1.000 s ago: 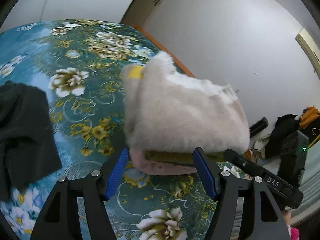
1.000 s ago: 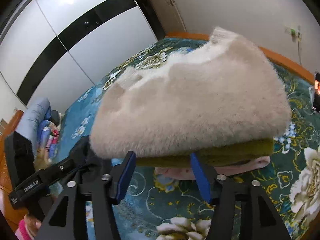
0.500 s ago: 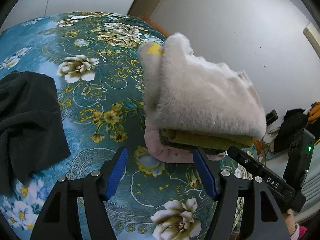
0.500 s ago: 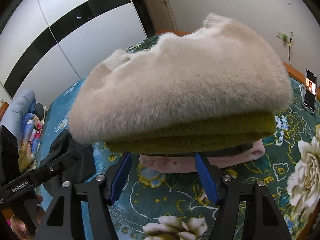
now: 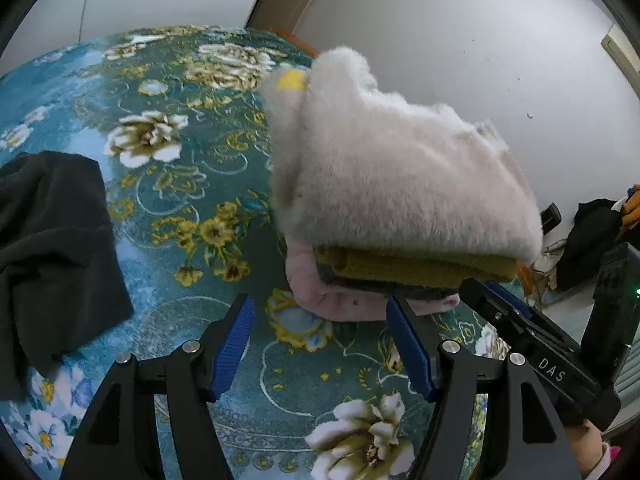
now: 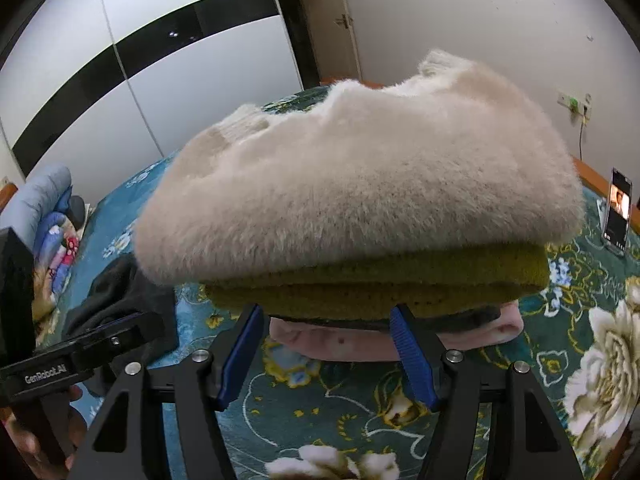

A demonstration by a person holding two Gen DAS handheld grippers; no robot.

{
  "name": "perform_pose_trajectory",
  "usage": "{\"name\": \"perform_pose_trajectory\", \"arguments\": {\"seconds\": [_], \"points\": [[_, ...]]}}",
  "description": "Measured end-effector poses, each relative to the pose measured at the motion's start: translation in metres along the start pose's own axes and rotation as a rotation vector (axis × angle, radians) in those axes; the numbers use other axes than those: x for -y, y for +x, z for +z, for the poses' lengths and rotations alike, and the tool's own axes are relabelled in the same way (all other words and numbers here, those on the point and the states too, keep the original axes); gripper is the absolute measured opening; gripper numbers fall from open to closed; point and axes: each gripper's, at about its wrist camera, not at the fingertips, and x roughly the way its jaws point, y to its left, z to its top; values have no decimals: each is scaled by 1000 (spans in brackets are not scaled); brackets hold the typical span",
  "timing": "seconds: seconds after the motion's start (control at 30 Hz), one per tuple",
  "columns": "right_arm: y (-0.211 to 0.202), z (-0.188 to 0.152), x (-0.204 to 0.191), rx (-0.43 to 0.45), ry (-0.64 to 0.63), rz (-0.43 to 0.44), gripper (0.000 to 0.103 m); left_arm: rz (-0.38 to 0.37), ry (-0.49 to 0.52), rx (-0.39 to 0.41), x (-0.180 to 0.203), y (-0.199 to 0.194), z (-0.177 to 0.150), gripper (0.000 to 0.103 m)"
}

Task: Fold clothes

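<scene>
Folded clothes are sitting as a stack in the centre of the right wrist frame and in the centre-right of the left wrist frame, resting on a teal bedspread printed with cream and gold flowers. A fluffy cream sweater with a long, soft pile is forming the thick, rounded top layer. Under it, a mustard knit is showing two flat folded edges, a thin dark grey layer is lying below that, and a pale pink garment is lying at the bottom, touching the bedspread. A crumpled black garment is lying apart at the left of the left wrist frame.

The left gripper is hovering low in its frame with its ribbed blue pads spread wide, holding nothing. The right gripper is likewise gaping, its blue-padded fingers just before the stack's lower edge; whether they are touching it I cannot tell. A phone is standing upright at the right edge.
</scene>
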Motion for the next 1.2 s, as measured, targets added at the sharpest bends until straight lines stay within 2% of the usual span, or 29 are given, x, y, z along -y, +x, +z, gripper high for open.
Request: {"name": "perform_pose_trajectory", "arguments": {"seconds": [0.4, 0.67, 0.87, 1.0, 1.2], "points": [[6, -3, 3, 2, 33, 8, 70, -38, 31, -16, 13, 16, 3, 69], [16, -7, 4, -44, 30, -14, 70, -5, 47, -30, 19, 28, 4, 69], [18, -9, 3, -58, 34, -11, 70, 21, 10, -44, 12, 35, 1, 69], [19, -12, 1, -68, 22, -10, 70, 38, 34, -29, 13, 34, 0, 70], [19, -15, -1, -81, 34, -10, 70, 106, 93, 29, 21, 25, 2, 88]]}}
